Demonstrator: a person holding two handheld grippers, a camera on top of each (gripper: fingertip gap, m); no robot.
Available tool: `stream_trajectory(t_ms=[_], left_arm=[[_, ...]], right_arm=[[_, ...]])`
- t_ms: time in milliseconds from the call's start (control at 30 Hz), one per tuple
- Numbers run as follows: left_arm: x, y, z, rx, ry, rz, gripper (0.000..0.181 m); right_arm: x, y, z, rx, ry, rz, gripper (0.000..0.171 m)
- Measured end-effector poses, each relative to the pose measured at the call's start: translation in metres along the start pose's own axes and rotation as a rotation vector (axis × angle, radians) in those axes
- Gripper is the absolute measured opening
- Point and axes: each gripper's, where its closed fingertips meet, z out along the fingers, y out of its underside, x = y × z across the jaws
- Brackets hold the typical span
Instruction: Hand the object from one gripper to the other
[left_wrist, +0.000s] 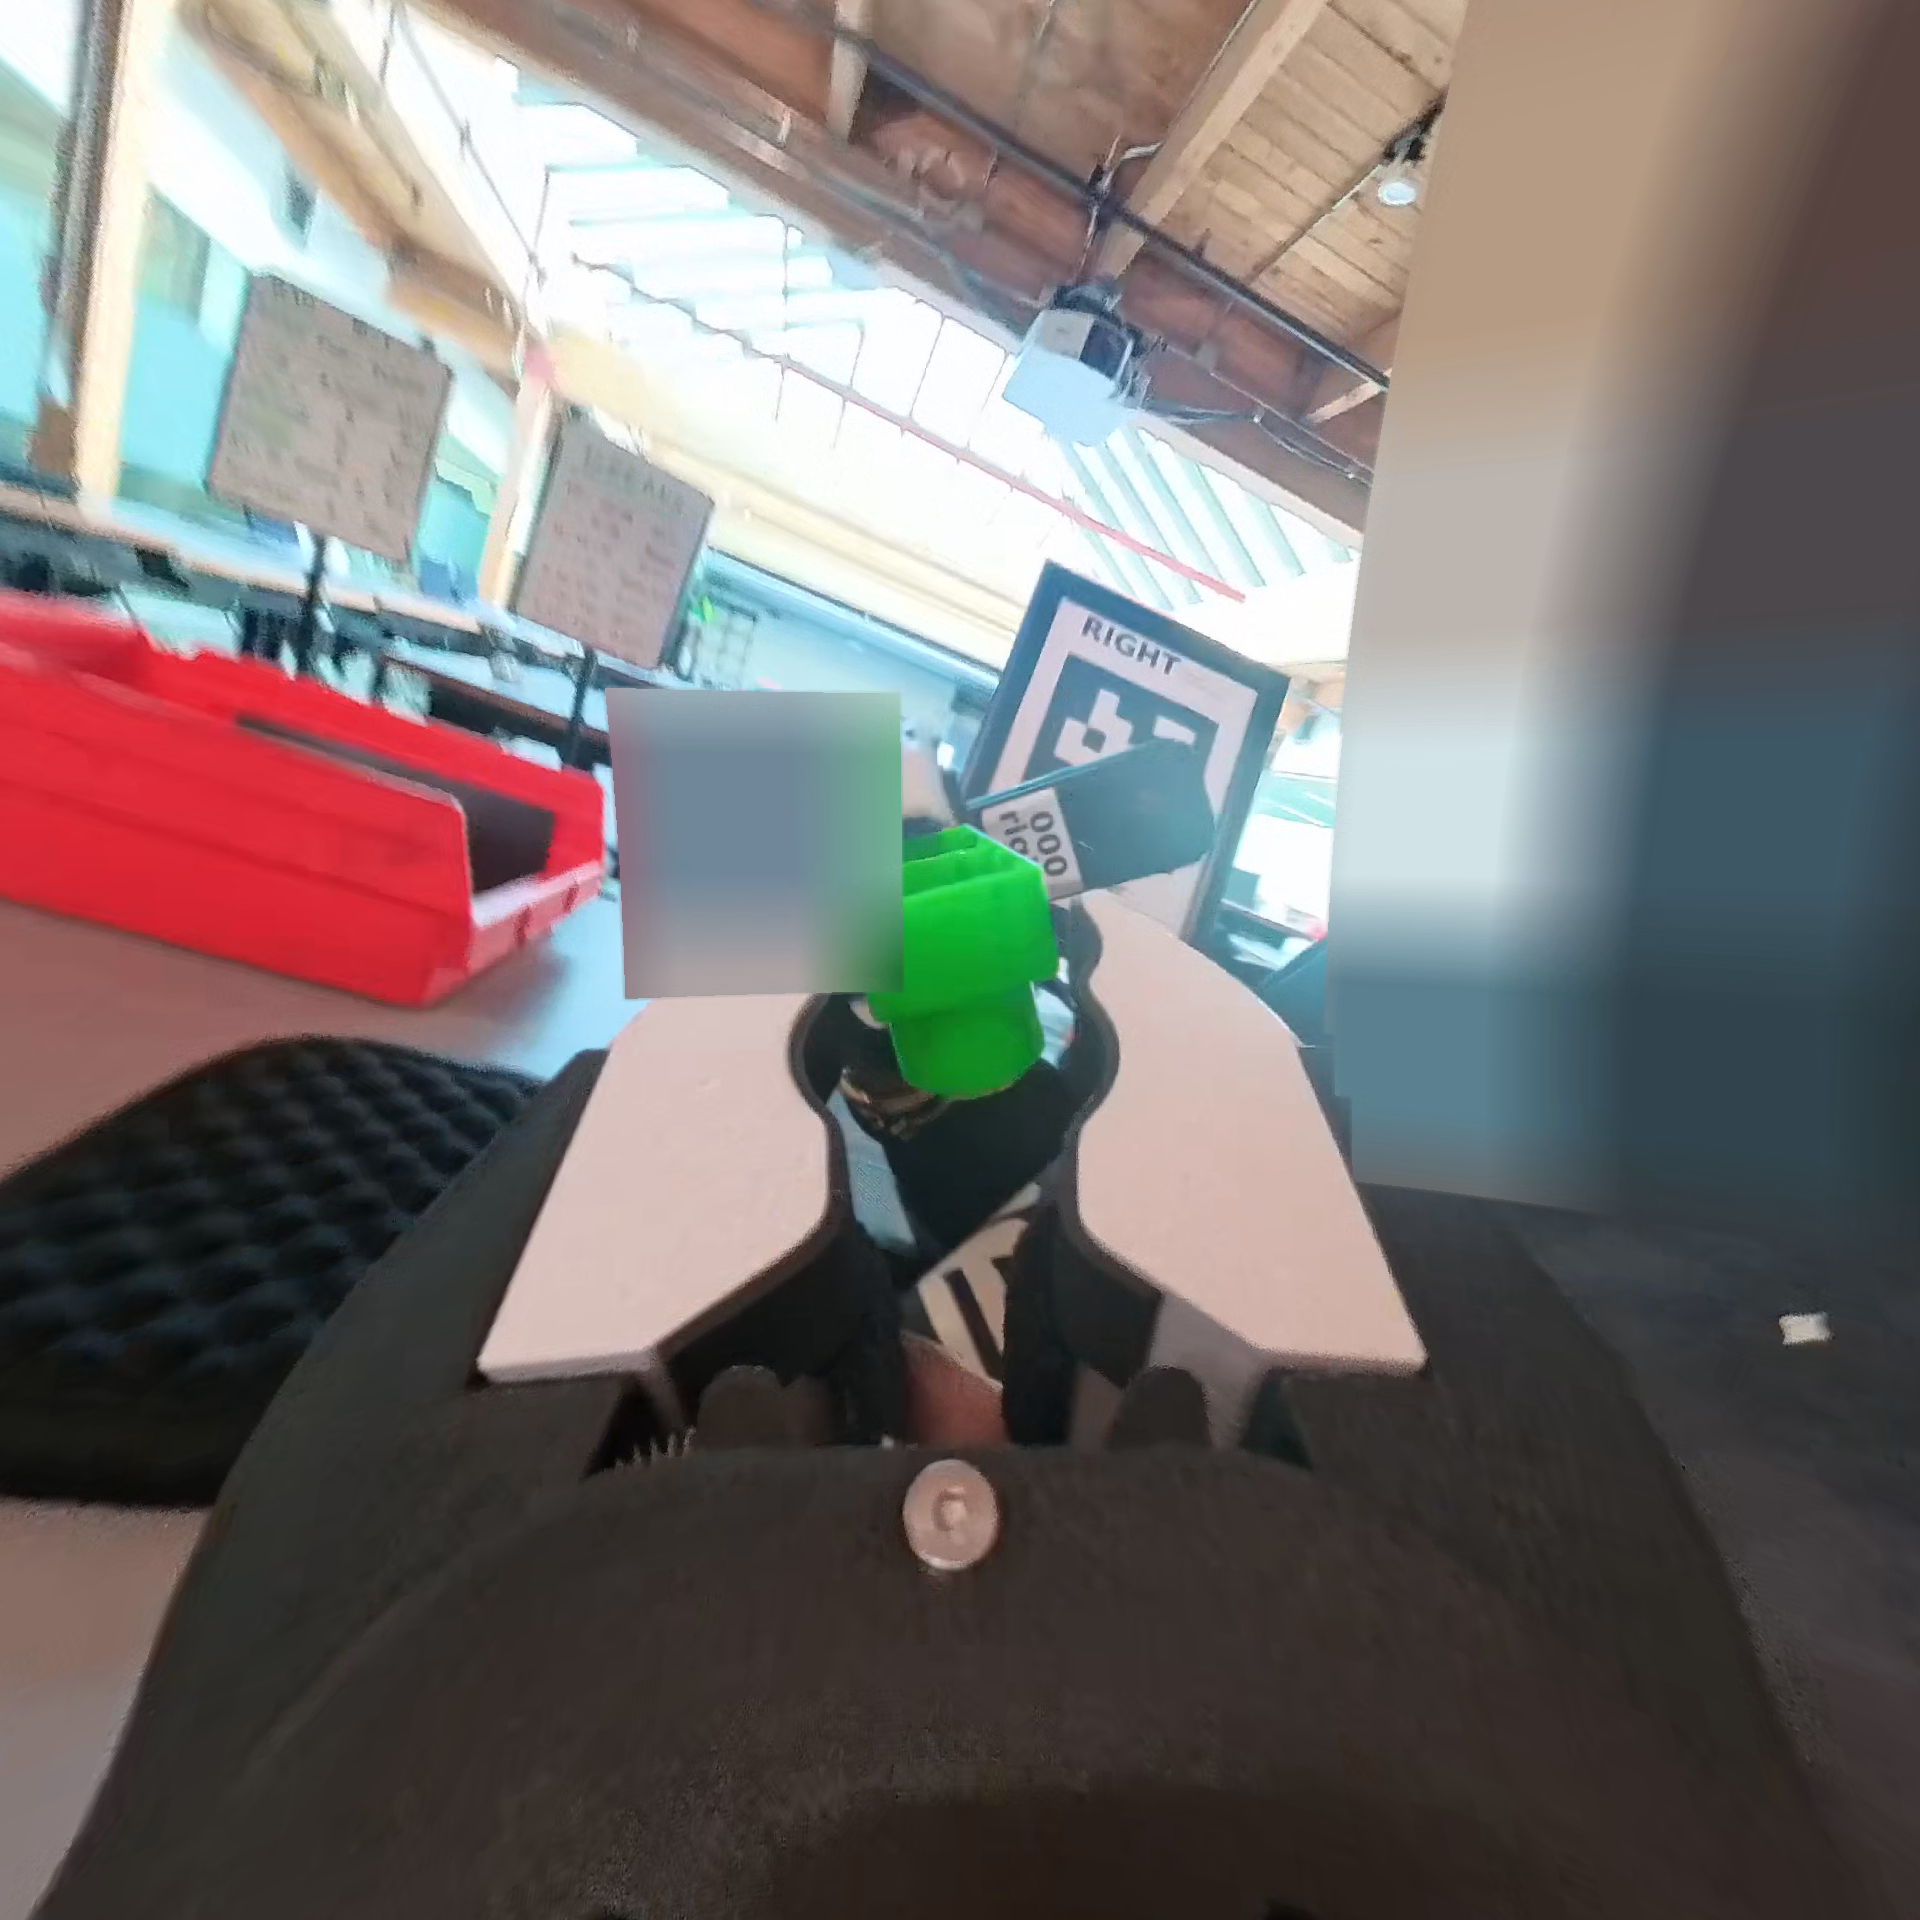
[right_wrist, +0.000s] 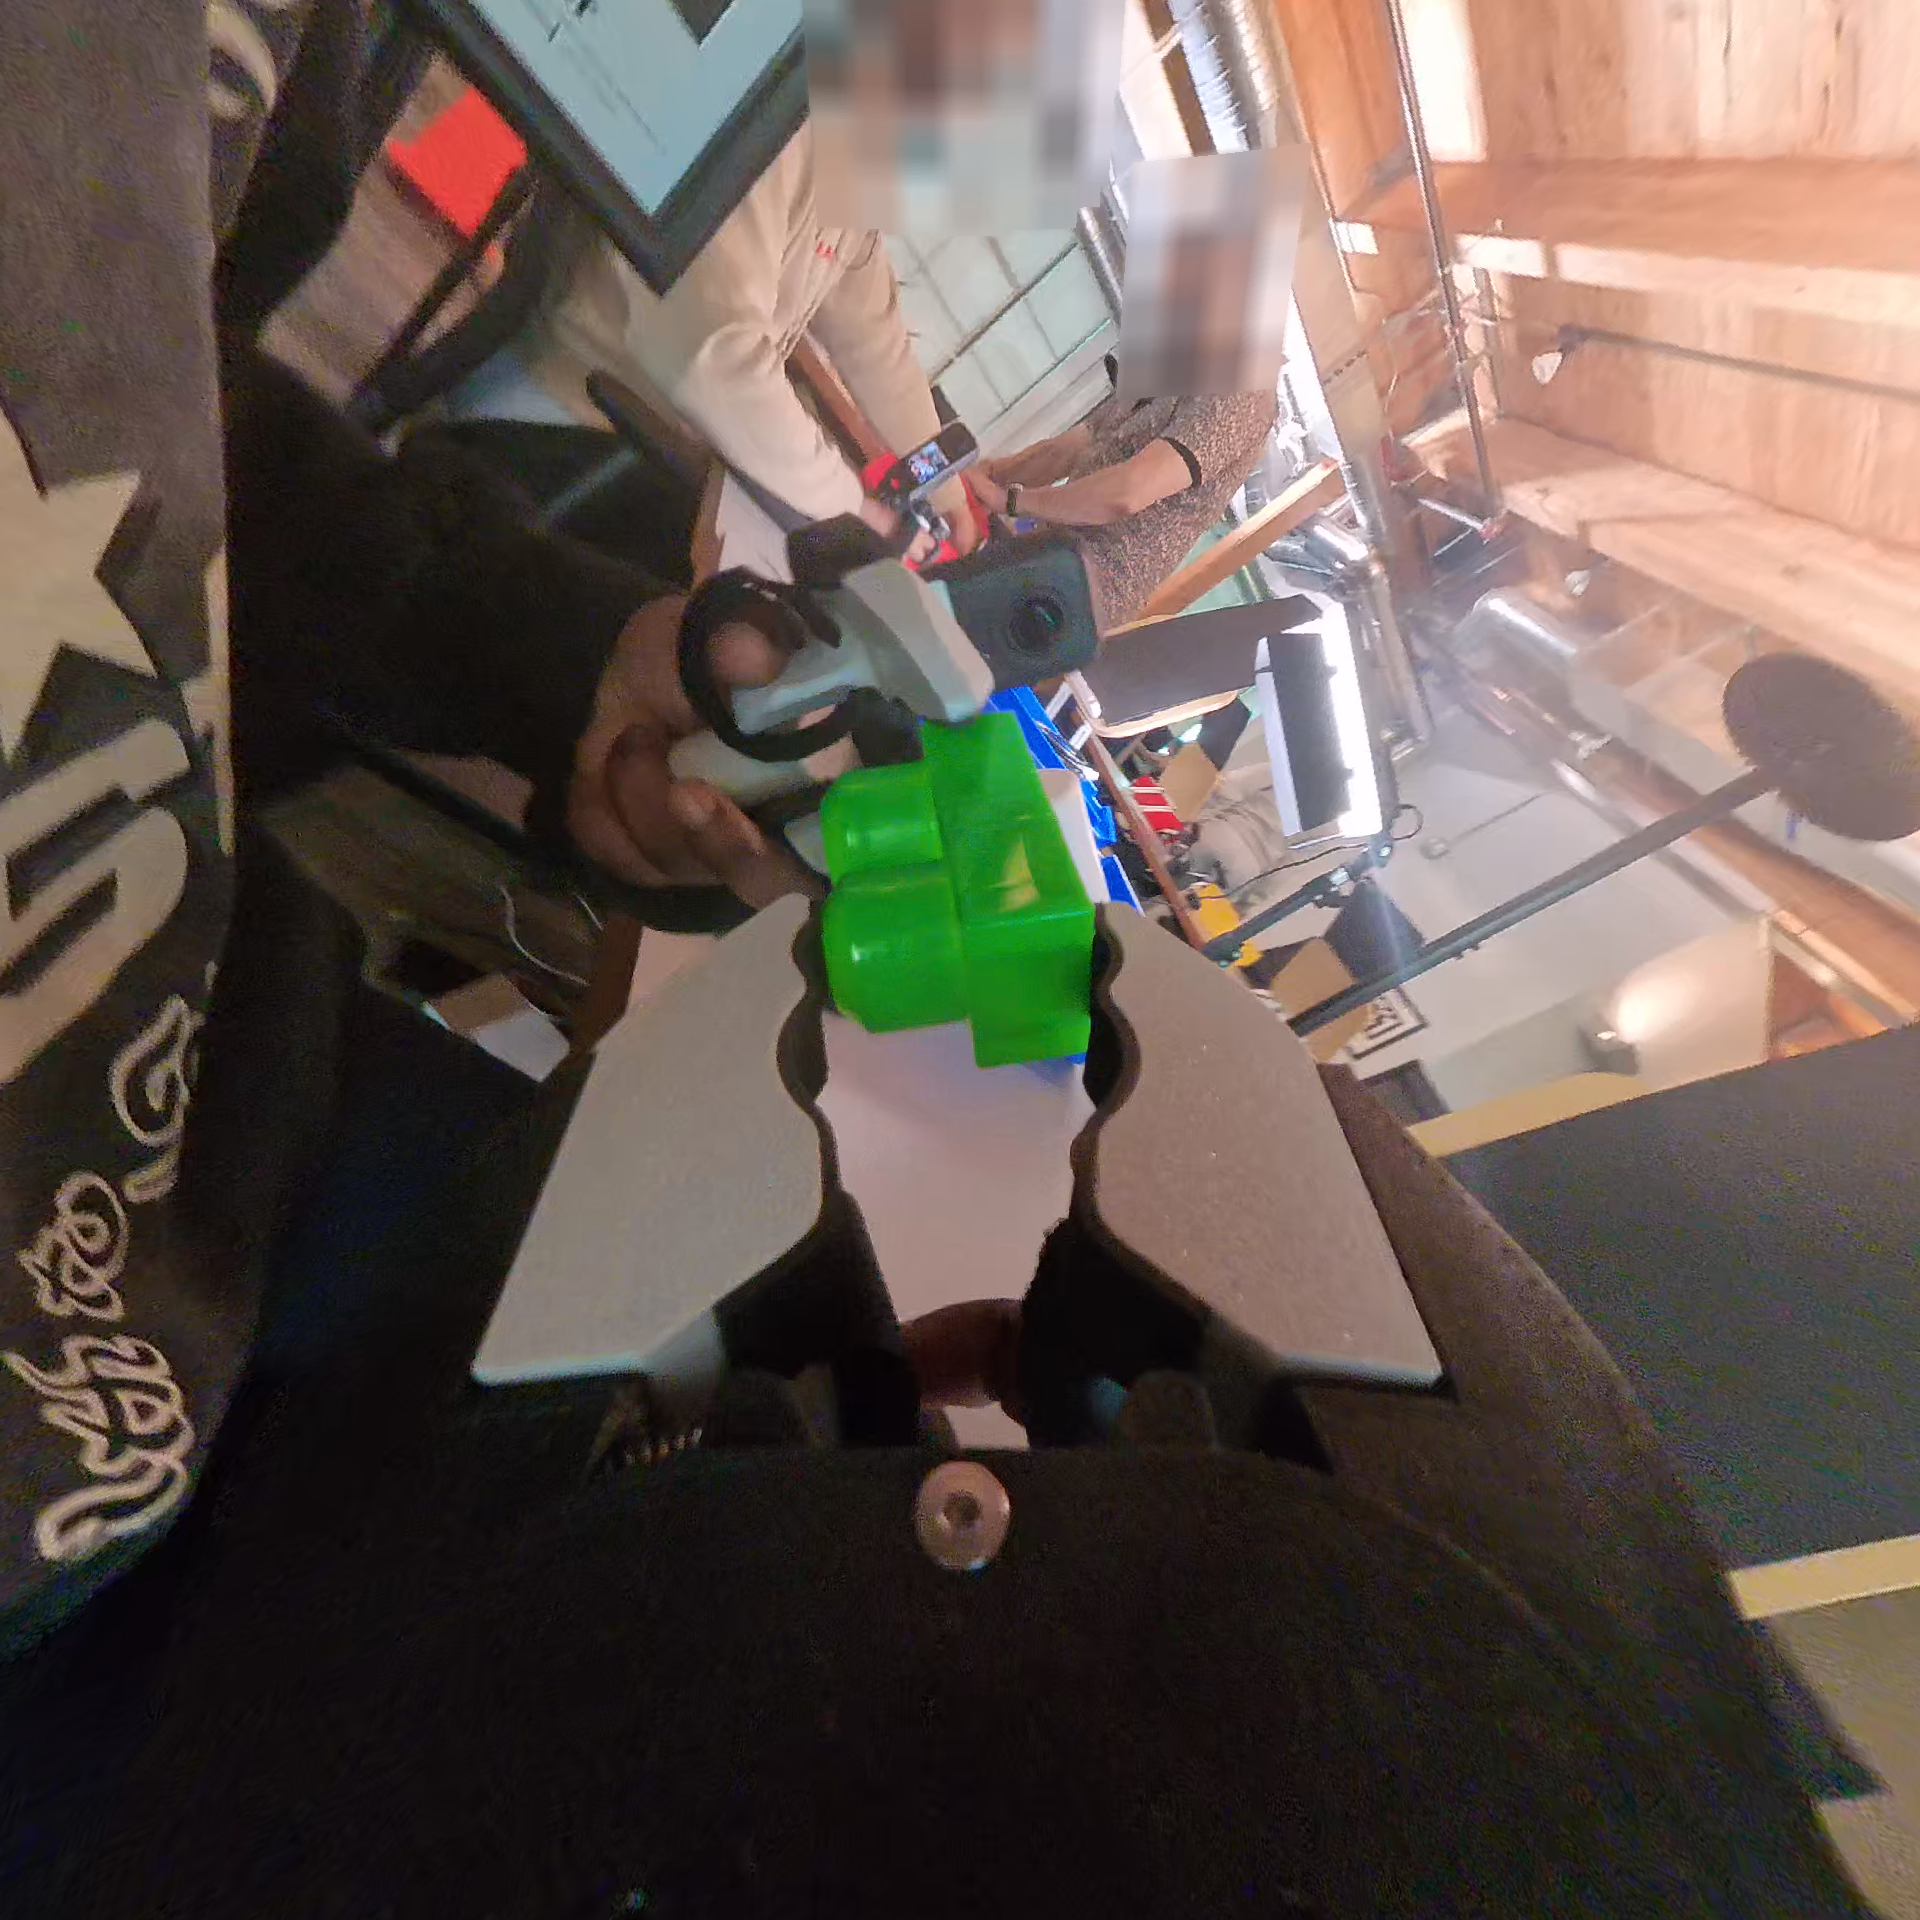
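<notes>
Green block caught between both grippers, mid-handover.

The right gripper (right_wrist: 951, 971) clamps the green block (right_wrist: 956, 904) at its fingertips; the left gripper (left_wrist: 951, 997), tips around its stud, seems loosely closed, so it should tighten first.

Wooden beam ceiling (left_wrist: 1278, 135), bright skylights (left_wrist: 727, 260); red bin (left_wrist: 260, 831)

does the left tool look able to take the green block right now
Probably yes. The green block sits clamped between the right tool fingertips, and the left tool already has its open fingers around the block's round end, with nothing visible between them.
</notes>
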Motion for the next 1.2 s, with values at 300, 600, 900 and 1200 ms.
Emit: stream_trajectory(t_ms=[300, 600, 900, 1200], left_arm=[[-0.001, -0.002, -0.003, -0.057, -0.199, 0.585, 0.062], [0.001, 0.014, 0.004, -0.132, -0.174, 0.642, 0.054], [-0.002, 0.004, 0.001, -0.051, -0.103, 0.233, 0.044], [0.002, 0.016, 0.004, -0.086, 0.047, -0.128, 0.044]], right_arm=[[0.014, -0.005, -0.005, 0.136, -0.121, 0.617, 0.047], [-0.004, -0.007, 0.001, 0.115, -0.231, 0.67, 0.047], [0.006, -0.008, -0.004, 0.161, -0.098, 0.449, 0.065], [-0.002, -0.002, 0.001, -0.005, 0.032, -0.098, 0.071]])
